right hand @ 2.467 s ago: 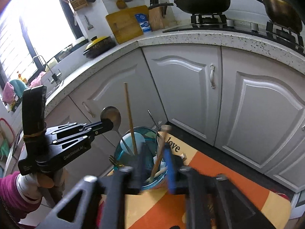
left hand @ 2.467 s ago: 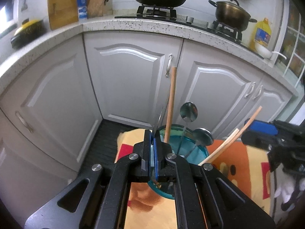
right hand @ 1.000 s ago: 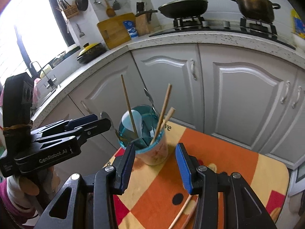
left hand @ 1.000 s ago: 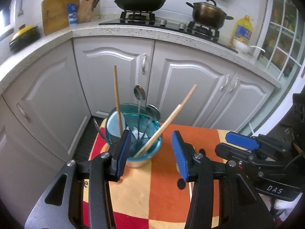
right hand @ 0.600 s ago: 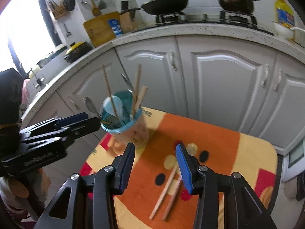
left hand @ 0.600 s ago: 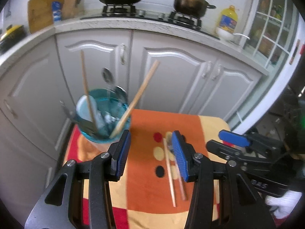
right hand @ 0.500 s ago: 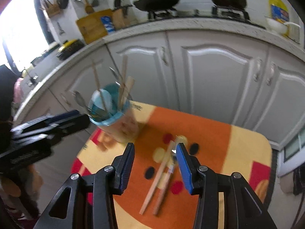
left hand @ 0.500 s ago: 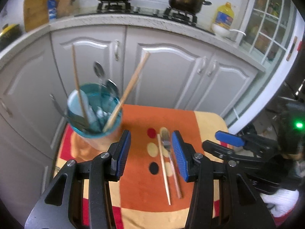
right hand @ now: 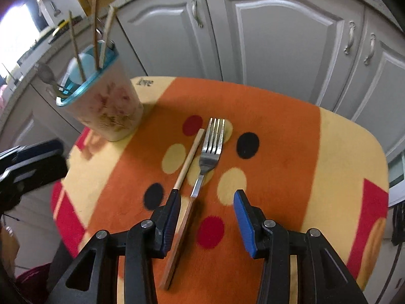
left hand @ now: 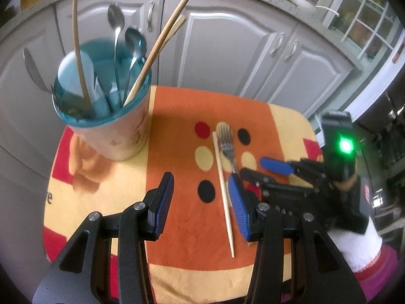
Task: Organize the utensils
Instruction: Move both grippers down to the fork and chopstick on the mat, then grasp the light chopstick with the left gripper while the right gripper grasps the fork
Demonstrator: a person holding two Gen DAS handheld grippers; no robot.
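A fork [right hand: 211, 149] and a chopstick [right hand: 188, 159] are seen side by side on the orange mat [right hand: 278, 131]. The cup [right hand: 106, 106] of utensils stands at ten o'clock. Both the right gripper [right hand: 207, 210] and left gripper [left hand: 200, 202] are held apart, empty.

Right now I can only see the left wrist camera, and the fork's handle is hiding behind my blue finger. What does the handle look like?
Observer: From the right wrist camera, the fork has a long wooden handle, lying flat on the mat.
Operator: Is the other gripper grabbing it?
Observer: No. The right gripper is open, with the handle between its jaws, close to its left finger, not pinched.
Operator: And the stick next to it?
Observer: The chopstick lies beside the fork, and in that view its near end disappears behind that left finger.
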